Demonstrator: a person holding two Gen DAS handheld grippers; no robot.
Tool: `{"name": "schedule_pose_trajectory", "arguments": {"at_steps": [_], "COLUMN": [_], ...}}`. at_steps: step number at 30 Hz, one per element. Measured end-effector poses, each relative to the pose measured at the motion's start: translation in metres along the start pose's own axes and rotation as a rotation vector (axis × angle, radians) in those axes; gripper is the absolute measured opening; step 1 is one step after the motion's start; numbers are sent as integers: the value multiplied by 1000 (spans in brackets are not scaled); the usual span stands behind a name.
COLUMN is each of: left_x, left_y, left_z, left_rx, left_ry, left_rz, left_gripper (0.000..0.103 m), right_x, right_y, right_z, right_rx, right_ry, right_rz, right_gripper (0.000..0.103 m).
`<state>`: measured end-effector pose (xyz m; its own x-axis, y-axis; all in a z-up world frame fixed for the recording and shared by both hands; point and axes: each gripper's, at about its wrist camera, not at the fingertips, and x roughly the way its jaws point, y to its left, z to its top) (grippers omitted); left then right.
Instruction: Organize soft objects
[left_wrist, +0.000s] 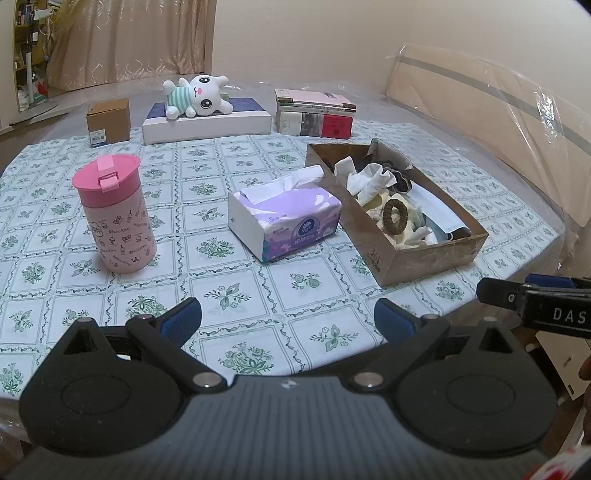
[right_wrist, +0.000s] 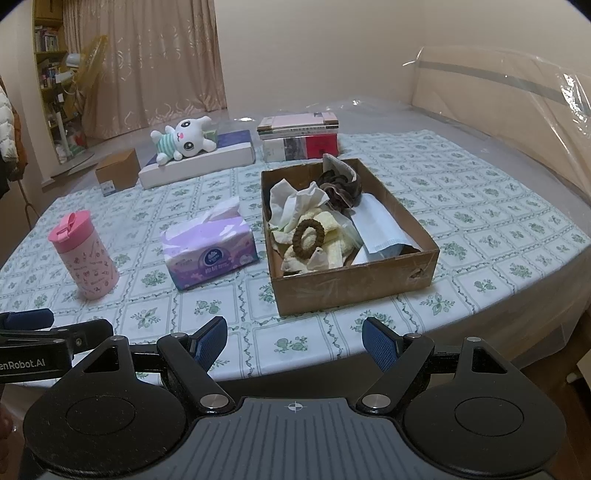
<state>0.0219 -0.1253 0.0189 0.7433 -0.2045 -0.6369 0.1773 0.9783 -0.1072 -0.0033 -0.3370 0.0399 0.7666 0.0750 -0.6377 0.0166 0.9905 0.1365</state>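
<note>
A brown cardboard box (right_wrist: 354, 284) (left_wrist: 428, 260) sits on the table and holds soft things: a brown hair tie (right_wrist: 308, 238) (left_wrist: 394, 217), white tissue (right_wrist: 295, 201), yellow cloth (right_wrist: 334, 240), a dark scrunchie (right_wrist: 341, 188) and a face mask (right_wrist: 384, 230). Left of it lies a purple tissue pack (right_wrist: 208, 253) (left_wrist: 284, 221). A white plush rabbit (right_wrist: 183, 142) (left_wrist: 195, 96) lies on a flat white box (left_wrist: 207, 125) at the back. My left gripper (left_wrist: 288, 319) and my right gripper (right_wrist: 293, 341) both hover over the table's near edge, open and empty.
A pink lidded cup (left_wrist: 114, 214) (right_wrist: 85, 254) stands at the left. At the back are a small cardboard carton (left_wrist: 108, 122) and a stack of books (left_wrist: 314, 114). The flowered tablecloth (right_wrist: 480, 221) covers the table; plastic-wrapped furniture (right_wrist: 498, 99) stands behind on the right.
</note>
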Motion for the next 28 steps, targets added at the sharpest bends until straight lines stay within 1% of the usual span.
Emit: {"name": "schedule_pose_trajectory", "arguments": {"at_steps": [22,28], "left_x": [2,1], "left_y": [0,2], "left_z": [0,1], "left_rx": [-3,-13], "left_ry": [4,-12], "left_rz": [-7,-25], "left_gripper": [99,99], "right_x": [1,1], "right_y": [0,0], "right_z": [0,0], "right_rx": [-1,0], "right_ry": [-1,-1], "right_rz": [1,2], "right_gripper": [80,80]}}
